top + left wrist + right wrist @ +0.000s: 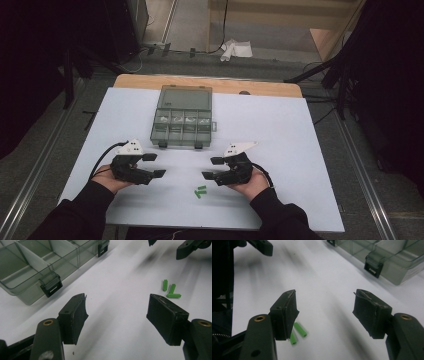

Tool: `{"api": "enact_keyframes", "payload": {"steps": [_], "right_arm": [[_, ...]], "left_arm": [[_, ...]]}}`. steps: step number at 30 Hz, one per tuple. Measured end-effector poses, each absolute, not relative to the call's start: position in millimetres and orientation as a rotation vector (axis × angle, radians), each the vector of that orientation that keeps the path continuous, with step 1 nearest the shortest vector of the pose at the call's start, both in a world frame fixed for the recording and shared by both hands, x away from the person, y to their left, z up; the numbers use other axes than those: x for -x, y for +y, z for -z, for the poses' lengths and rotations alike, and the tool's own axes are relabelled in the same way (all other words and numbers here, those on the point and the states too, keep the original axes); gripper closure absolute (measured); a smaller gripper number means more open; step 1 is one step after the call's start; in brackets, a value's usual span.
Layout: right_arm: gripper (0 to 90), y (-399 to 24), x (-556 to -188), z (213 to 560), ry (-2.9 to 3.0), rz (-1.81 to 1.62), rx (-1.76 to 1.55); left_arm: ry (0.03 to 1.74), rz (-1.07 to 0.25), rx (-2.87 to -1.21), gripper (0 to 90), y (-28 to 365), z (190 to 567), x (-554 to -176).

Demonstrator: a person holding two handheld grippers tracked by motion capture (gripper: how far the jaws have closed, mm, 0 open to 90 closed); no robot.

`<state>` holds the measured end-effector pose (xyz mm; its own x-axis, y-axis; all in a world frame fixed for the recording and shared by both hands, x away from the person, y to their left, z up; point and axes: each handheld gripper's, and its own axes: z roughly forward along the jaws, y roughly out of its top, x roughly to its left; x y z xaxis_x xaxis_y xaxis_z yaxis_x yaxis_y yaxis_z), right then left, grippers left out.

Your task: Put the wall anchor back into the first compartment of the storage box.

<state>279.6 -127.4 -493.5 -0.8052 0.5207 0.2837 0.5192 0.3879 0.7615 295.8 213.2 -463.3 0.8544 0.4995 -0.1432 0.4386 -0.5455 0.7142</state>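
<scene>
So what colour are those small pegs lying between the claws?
Green pegs, clearest in the left gripper view.

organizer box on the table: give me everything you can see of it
The organizer box is a smoky, see-through plastic case, rectangular, lying flat on the white table at its far middle. Its lid looks shut. Pale dividers split the inside into compartments: a row of small ones along the near side, a larger space behind. Two black latches sit on the near edge. What the compartments hold cannot be told. Nothing touches it except the table; both grippers stand apart from it.
</scene>
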Motion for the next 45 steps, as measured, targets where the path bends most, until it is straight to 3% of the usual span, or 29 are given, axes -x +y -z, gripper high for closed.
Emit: {"api": "enact_keyframes", "payload": {"steps": [14, 25, 31, 43, 45], "right_arm": [[36.8, -117, -271, 507, 2.66, -1.367, -0.912], [42.9, -111, -267, 515, 2.714, -1.357, -0.887], [53.1, -108, -263, 518, 2.732, -1.314, -0.839], [84.9, -102, -255, 519, 2.704, -1.251, -0.795], [85.4, -103, -259, 520, 2.723, -1.275, -0.825]], "left_arm": [[0.671, -0.086, -2.223, 30.6, 215, 465, -295], [0.668, -0.089, -2.262, 30.6, 217, 465, -298], [0.666, -0.09, -2.249, 30.6, 215, 467, -297], [0.662, -0.089, -2.249, 30.6, 216, 467, -297], [0.663, -0.084, -2.249, 30.6, 215, 467, -297]]}}
